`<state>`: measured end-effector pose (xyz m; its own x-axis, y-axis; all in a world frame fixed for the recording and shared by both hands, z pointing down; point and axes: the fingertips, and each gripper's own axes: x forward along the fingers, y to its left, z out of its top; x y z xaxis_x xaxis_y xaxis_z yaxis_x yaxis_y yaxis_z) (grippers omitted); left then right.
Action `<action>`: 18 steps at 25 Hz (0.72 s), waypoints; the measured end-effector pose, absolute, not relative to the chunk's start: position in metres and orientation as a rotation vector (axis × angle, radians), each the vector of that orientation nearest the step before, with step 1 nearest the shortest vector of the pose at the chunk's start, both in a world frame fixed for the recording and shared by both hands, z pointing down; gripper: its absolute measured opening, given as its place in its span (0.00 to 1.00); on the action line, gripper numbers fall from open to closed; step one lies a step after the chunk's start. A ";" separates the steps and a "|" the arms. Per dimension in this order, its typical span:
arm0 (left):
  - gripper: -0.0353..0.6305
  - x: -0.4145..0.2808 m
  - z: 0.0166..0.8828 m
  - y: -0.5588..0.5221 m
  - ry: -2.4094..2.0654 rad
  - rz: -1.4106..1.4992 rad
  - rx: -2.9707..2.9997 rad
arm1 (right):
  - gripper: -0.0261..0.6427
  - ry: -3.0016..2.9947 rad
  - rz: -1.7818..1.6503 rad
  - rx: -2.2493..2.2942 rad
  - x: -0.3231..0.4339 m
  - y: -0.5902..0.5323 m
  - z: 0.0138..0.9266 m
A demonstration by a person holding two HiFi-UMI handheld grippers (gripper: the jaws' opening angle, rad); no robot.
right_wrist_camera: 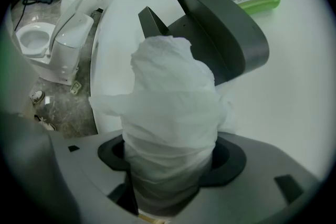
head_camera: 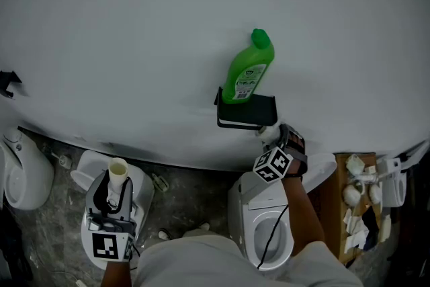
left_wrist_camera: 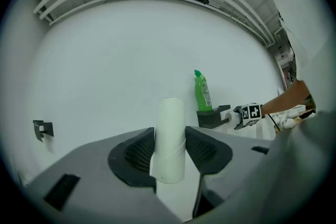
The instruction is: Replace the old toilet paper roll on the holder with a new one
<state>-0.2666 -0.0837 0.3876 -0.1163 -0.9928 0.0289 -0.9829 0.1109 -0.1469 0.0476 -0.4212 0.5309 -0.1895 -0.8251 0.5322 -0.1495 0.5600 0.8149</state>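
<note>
My left gripper is shut on an empty cardboard tube, which stands upright between its dark pads low at the left. The same tube fills the middle of the left gripper view. My right gripper is shut on a new white toilet paper roll with loose, crumpled outer sheets. It holds the roll just below the right end of the dark wall-mounted holder, whose lid and bracket show right behind the roll.
A green bottle stands on top of the holder against the white wall. A white toilet sits below my right arm. Another toilet stands at the left, and a wooden shelf with crumpled paper at the right.
</note>
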 end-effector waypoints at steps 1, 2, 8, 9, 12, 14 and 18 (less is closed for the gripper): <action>0.33 -0.266 0.387 -0.083 2.288 -0.194 -2.033 | 0.53 -1.682 -0.773 0.819 0.043 -0.420 0.531; 0.33 -0.266 0.386 -0.083 2.295 -0.189 -2.032 | 0.53 -1.694 -0.796 0.814 0.036 -0.418 0.530; 0.33 -0.261 0.391 -0.079 2.296 -0.225 -2.043 | 0.53 -1.731 -0.942 0.877 0.001 -0.413 0.519; 0.33 -0.262 0.391 -0.078 2.305 -0.222 -2.038 | 0.53 -1.727 -0.961 0.884 -0.002 -0.413 0.518; 0.33 -0.264 0.392 -0.073 2.316 -0.236 -2.023 | 0.53 -1.731 -0.999 0.896 -0.007 -0.410 0.515; 0.33 -0.266 0.392 -0.071 2.323 -0.238 -2.015 | 0.53 -1.751 -1.014 0.897 -0.012 -0.405 0.513; 0.33 -0.266 0.392 -0.070 2.325 -0.233 -2.014 | 0.53 -1.785 -1.072 0.916 -0.019 -0.393 0.507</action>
